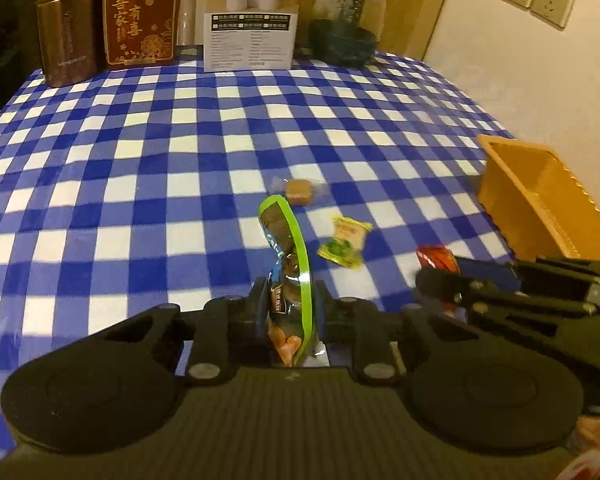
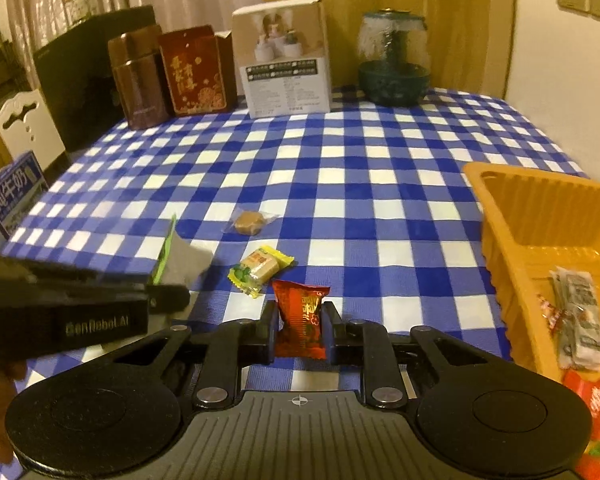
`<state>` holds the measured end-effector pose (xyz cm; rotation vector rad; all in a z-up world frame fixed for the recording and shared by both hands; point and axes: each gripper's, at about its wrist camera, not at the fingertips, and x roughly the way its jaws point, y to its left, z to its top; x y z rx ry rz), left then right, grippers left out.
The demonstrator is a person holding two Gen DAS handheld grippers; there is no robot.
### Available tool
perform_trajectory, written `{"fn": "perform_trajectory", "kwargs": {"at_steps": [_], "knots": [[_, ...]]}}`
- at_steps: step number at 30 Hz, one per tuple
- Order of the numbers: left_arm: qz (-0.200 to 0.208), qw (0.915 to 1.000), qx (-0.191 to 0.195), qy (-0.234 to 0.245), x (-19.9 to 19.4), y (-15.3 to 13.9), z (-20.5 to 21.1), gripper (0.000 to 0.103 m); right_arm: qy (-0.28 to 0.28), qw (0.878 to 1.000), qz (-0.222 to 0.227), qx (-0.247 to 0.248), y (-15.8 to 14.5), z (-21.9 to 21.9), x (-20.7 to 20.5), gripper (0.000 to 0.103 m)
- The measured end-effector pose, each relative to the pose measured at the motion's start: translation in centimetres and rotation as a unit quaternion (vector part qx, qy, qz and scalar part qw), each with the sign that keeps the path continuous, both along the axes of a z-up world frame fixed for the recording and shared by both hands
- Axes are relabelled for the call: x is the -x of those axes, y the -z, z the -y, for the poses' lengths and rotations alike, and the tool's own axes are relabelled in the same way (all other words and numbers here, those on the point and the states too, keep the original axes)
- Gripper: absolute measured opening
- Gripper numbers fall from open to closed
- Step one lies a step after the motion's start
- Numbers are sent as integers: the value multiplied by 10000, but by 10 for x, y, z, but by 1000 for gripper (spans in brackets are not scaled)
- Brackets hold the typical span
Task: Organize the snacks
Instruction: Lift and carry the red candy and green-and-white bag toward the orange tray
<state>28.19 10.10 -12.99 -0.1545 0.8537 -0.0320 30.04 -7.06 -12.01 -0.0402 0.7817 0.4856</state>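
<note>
green-edged snack packet (image 1: 290, 280) upright, red packet (image 2: 300, 322) upright

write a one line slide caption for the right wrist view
Right gripper shut on a red snack packet above the checked tablecloth, orange basket at right.

Left hand-held gripper (image 1: 288, 312) is angled downward, jaws clamped on a green-edged snack packet (image 1: 286, 280). Right hand-held gripper (image 2: 300, 334), just beside it, pinches a red snack packet (image 2: 300, 320).
</note>
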Motion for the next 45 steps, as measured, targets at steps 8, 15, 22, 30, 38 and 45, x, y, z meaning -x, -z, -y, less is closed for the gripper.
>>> {"fn": "perform_trajectory", "kwargs": {"at_steps": [8, 15, 22, 30, 38, 45], "knots": [[128, 9998, 155, -62, 46, -13, 17, 20, 125, 9999, 57, -64, -13, 19, 45, 22], [229, 9991, 293, -194, 85, -30, 24, 20, 173, 9998, 89, -99, -20, 35, 90, 22], [355, 9978, 471, -296, 123, -51, 35, 20, 426, 9985, 171, -294, -42, 58, 126, 22], [476, 9970, 573, -198, 158, -72, 62, 20, 659, 9967, 265, -390, -65, 88, 159, 22], [489, 9963, 702, 71, 172, -87, 101, 20, 990, 9938, 345, -377, -84, 123, 179, 22], [556, 9953, 683, 400, 169, -100, 137, 20, 1327, 9898, 397, -338, -92, 158, 184, 22]]}}
